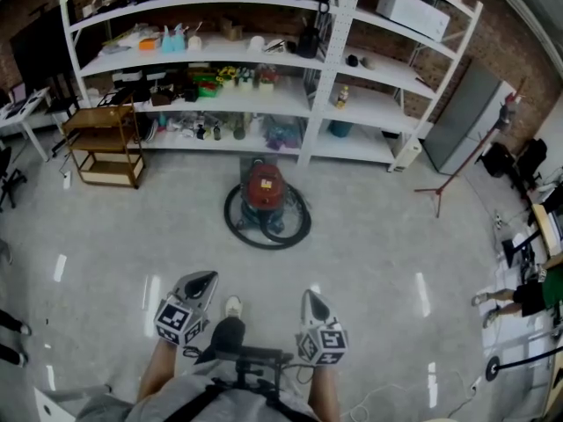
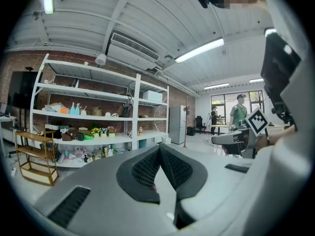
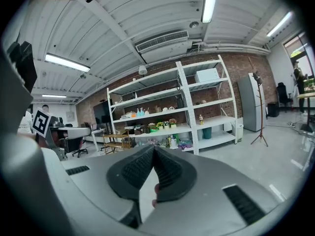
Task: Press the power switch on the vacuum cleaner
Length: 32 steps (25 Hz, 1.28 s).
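Note:
A red canister vacuum cleaner (image 1: 264,189) stands on the pale floor in front of the shelves, ringed by its coiled black hose (image 1: 295,229). Both grippers are held low and near my body, well short of it. My left gripper (image 1: 204,278) is shut, its jaws meeting at the tip with nothing between them (image 2: 159,149). The right gripper (image 1: 312,296) is shut too, and empty (image 3: 153,149). Each gripper view looks out level at the shelves, and the jaws cover the floor where the vacuum stands. I cannot make out the power switch from here.
White shelving (image 1: 264,95) full of small items runs along the back wall. A wooden cart (image 1: 106,143) stands at the left, a grey cabinet (image 1: 462,117) and a tripod stand (image 1: 449,178) at the right. A person (image 1: 519,297) is at the far right.

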{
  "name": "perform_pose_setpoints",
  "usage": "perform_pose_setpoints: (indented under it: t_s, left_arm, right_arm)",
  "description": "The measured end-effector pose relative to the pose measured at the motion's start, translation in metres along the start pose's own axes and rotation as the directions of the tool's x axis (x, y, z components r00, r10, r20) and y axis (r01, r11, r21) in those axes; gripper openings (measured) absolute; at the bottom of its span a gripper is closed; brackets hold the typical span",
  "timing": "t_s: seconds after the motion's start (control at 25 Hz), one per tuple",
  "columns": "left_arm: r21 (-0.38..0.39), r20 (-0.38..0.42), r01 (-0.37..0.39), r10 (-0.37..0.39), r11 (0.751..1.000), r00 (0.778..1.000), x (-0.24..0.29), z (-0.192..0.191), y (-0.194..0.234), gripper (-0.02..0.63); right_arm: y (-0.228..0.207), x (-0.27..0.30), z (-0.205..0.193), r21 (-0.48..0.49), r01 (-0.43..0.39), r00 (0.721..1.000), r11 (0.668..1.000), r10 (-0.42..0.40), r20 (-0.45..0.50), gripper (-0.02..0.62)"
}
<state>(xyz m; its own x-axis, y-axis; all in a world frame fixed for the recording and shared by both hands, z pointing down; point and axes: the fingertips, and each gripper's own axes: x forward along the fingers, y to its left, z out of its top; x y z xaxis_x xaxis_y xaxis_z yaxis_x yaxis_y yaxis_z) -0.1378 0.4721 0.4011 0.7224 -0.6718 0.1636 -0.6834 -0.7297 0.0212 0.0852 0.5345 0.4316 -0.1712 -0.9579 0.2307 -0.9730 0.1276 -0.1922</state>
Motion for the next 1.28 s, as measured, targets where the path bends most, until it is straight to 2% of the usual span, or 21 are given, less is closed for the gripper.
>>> perform_pose_setpoints:
  t_s: [0.32, 0.92, 1.28]
  left_arm:
    - [-0.015, 0.006, 0.0, 0.0, 1.0, 1.0, 0.047, 0.005, 0.044, 0.006]
    - [-0.028, -0.011, 0.042, -0.043, 0.999, 0.999, 0.147, 0.038, 0.13, 0.006]
    - [-0.019, -0.023, 0.057, -0.058, 0.998, 0.998, 0.198, 0.041, 0.186, 0.006]
  right_arm:
    - [-0.01, 0.059, 0.011, -0.016, -0.005, 1.0, 1.0, 0.005, -0.017, 0.012]
    - [-0.041, 0.168, 0.065, -0.014, 0.063, 0.997, 0.998, -0.063, -0.043, 0.012]
    - [-0.05, 0.231, 0.083, -0.016, 0.093, 0.994, 0.996, -0.094, -0.05, 0.012]
